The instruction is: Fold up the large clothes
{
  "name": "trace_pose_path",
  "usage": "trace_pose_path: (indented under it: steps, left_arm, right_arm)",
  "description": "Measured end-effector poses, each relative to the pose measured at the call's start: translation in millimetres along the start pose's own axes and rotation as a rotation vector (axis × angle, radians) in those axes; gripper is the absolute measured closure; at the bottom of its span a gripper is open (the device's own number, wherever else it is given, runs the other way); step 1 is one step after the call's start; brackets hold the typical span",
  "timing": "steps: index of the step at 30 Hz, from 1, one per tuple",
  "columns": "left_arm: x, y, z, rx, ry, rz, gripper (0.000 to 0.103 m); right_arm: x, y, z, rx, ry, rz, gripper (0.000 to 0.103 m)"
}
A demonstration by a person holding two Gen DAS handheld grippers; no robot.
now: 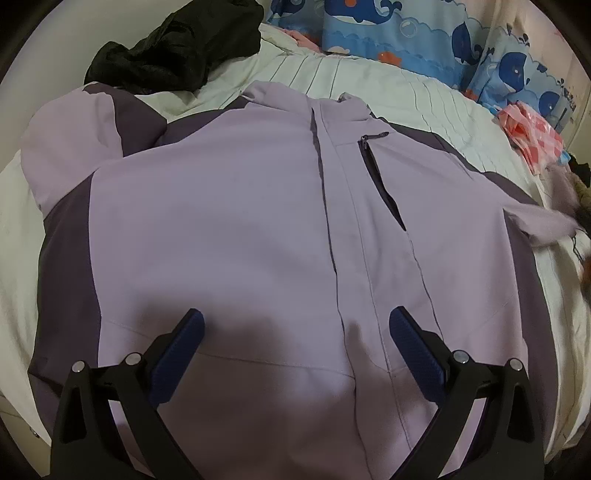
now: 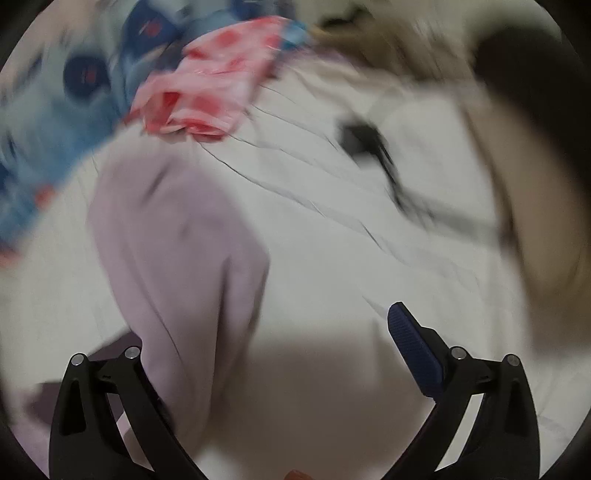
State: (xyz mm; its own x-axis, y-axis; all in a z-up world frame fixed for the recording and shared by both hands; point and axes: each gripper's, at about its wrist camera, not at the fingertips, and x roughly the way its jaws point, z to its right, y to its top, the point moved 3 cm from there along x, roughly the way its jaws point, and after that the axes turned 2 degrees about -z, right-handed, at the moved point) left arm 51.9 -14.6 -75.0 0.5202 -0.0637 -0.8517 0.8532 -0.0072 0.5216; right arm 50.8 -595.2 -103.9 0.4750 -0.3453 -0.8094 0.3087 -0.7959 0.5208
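The jacket [image 1: 236,221], lilac with dark purple side panels, lies front up and spread across the white bed [image 1: 388,85], collar at the far end, hem near; its front placket runs down the middle with a dark chest zip [image 1: 373,162] just right of it; the left sleeve [image 1: 74,147] is bent back at the far left. The left gripper [image 1: 295,325] hovers over the near hem, jaws wide apart, nothing between them. In the blurred right wrist view the right sleeve [image 2: 173,236] runs up the left of the frame, lying over the left finger of the right gripper [image 2: 280,328]; its jaws stand wide, gripping nothing. A black garment [image 1: 177,48] lies far left, whale-print bedding [image 1: 388,26] along the far edge, a pink cloth [image 1: 532,140] far right.
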Motion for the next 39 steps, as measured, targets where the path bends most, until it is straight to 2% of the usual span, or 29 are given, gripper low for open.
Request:
trace_pose_path:
  steps: [2, 3, 5, 8, 10, 13, 14, 16, 19, 21, 24, 25, 27, 28, 29, 30, 31, 33, 36, 37, 38, 39]
  left_arm:
    - [3, -1, 1, 0.012, 0.006, 0.001, 0.007]
    - [5, -2, 1, 0.017, 0.014, -0.005, 0.007]
    - [9, -3, 3, 0.024, 0.025, -0.016, 0.007]
    - [5, -4, 3, 0.027, 0.028, -0.005, 0.007]
    - [2, -5, -1, 0.018, 0.030, -0.004, 0.007]
    - [0, -13, -10, -0.006, 0.034, -0.016, 0.007]
    - [-1, -16, -14, -0.015, 0.035, -0.023, 0.007]
    - [-3, -21, -22, -0.036, 0.026, -0.033, 0.007]
    - [-6, -22, -28, -0.055, 0.014, -0.057, 0.007]
    - [-16, -18, -30, -0.058, -0.005, -0.060, 0.007]
    - [-55, 0, -40, -0.026, 0.017, 0.023, 0.007]
    - [-71, 8, -48, -0.017, 0.045, 0.063, 0.007]
    - [-93, 21, -68, -0.026, 0.104, 0.120, 0.007]
    - [-102, 28, -84, -0.041, 0.147, 0.140, 0.007]
    - [-106, 34, -99, -0.059, 0.190, 0.148, 0.007]
    - [-107, 38, -110, -0.078, 0.219, 0.144, 0.007]
    - [-105, 42, -127, -0.113, 0.251, 0.132, 0.007]
    - [-95, 46, -153, -0.178, 0.264, 0.101, 0.007]
    - [-75, 44, -186, -0.331, 0.222, 0.038, 0.007]
    - [-72, 44, -188, -0.367, 0.199, 0.039, 0.007]
    - [-69, 43, -187, -0.401, 0.178, 0.048, 0.007]
    - [-67, 44, -185, -0.413, 0.167, 0.058, 0.007]
  right_arm:
    - [-9, -25, 41, 0.056, 0.145, -0.072, 0.007]
    - [-13, -33, 55, 0.057, 0.205, -0.079, 0.007]
    - [-26, -39, 70, 0.044, 0.292, -0.073, 0.007]
    - [-27, -34, 77, 0.114, 0.427, -0.132, 0.007]
    - [-26, -31, 75, 0.167, 0.474, -0.169, 0.007]
    - [-12, -25, 73, 0.232, 0.469, -0.206, 0.006]
    - [-16, -25, 70, 0.260, 0.502, -0.195, 0.006]
    - [-24, -35, 56, 0.291, 0.651, -0.221, 0.006]
    - [-17, -46, 44, 0.226, 0.620, -0.251, 0.006]
    - [-5, -42, 45, 0.270, 0.633, -0.250, 0.006]
    - [3, -27, 46, 0.331, 0.679, -0.198, 0.007]
    - [3, -20, 40, 0.298, 0.699, -0.157, 0.010]
    - [10, -12, 25, 0.225, 0.681, -0.152, 0.031]
    - [15, -9, 15, 0.167, 0.647, -0.162, 0.049]
    - [17, -7, 11, 0.139, 0.616, -0.158, 0.078]
    - [15, -5, 10, 0.119, 0.578, -0.149, 0.092]
    - [14, 5, 5, 0.109, 0.552, -0.135, 0.093]
    - [6, 25, -5, 0.096, 0.551, -0.106, 0.095]
    - [-19, 74, -24, 0.095, 0.538, -0.037, 0.098]
    - [-26, 92, -24, 0.126, 0.555, -0.010, 0.098]
    - [-40, 115, -32, 0.130, 0.620, 0.017, 0.098]
    - [-56, 128, -43, 0.093, 0.639, 0.039, 0.098]
